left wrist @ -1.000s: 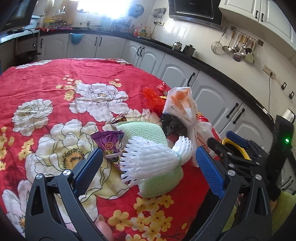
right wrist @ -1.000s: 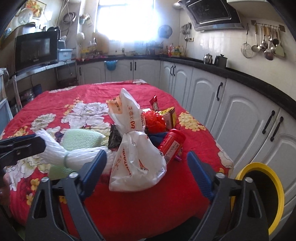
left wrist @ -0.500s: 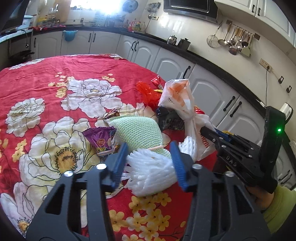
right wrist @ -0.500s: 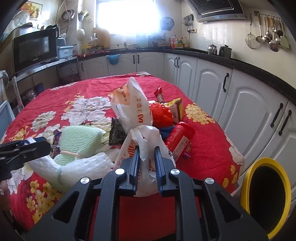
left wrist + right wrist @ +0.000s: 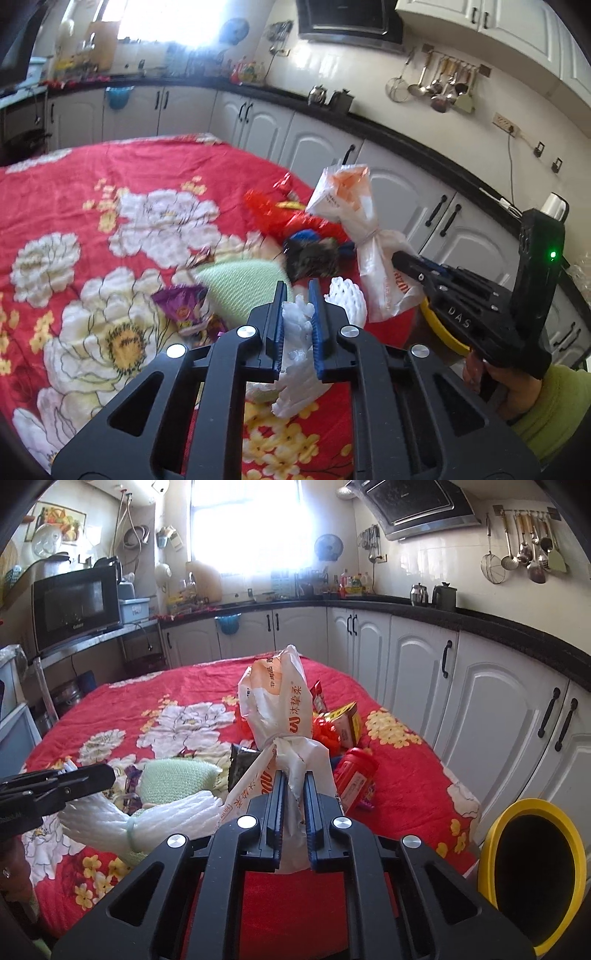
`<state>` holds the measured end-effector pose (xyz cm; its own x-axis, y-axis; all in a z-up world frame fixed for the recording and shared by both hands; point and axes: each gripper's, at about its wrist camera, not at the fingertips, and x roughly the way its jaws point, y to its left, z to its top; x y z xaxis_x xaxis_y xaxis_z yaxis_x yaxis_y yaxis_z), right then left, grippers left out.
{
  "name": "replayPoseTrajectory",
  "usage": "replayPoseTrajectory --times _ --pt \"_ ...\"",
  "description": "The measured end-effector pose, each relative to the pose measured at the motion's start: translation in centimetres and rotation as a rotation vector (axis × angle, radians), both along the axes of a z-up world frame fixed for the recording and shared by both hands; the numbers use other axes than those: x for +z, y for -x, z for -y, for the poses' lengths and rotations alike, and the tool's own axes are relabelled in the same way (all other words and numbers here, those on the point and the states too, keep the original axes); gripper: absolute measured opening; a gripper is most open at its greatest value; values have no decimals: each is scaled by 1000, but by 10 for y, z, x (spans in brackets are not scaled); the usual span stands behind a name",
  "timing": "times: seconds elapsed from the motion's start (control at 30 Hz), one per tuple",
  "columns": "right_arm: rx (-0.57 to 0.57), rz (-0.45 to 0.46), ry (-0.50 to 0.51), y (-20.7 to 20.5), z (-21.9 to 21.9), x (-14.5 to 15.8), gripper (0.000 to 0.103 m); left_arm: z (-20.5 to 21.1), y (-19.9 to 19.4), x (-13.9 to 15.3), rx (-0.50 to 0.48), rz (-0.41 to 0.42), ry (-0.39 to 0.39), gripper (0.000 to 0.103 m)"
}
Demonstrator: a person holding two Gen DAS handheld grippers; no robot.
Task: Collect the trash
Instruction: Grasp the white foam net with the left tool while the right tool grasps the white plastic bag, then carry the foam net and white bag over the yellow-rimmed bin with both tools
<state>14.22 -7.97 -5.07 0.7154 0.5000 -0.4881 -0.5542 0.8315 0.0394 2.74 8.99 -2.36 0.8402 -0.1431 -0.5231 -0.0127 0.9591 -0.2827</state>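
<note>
My left gripper [image 5: 297,295] is shut on a white foam fruit net [image 5: 295,332], which also shows in the right wrist view [image 5: 147,821], lifted a little off the table. My right gripper [image 5: 294,786] is shut on a knotted white plastic bag [image 5: 280,716] with orange print; the bag also shows in the left wrist view [image 5: 354,221], with the right gripper [image 5: 406,260] beside it. The left gripper [image 5: 92,777] shows at the left of the right wrist view. A yellow-rimmed bin [image 5: 532,878] stands by the table's right edge.
On the red floral tablecloth [image 5: 92,221] lie a green foam net [image 5: 173,779], a purple wrapper [image 5: 181,306], a dark packet [image 5: 310,254], a red can [image 5: 354,771], red crinkly wrap [image 5: 327,733] and a small box [image 5: 345,720]. White cabinets [image 5: 480,686] run along the right.
My left gripper has shut fully on the white foam net and raised it. My right gripper stays shut on the plastic bag, which now stands higher.
</note>
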Motion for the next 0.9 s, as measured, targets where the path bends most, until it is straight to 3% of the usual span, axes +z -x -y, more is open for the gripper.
replayPoseTrajectory --times 0.5,0.9 --pt "-145 19 -80 -5 69 20 10 46 -22 25 -90 54 -34 7" --pt "-276 14 -107 -9 130 19 10 97 -52 31 -165 71 -45 7"
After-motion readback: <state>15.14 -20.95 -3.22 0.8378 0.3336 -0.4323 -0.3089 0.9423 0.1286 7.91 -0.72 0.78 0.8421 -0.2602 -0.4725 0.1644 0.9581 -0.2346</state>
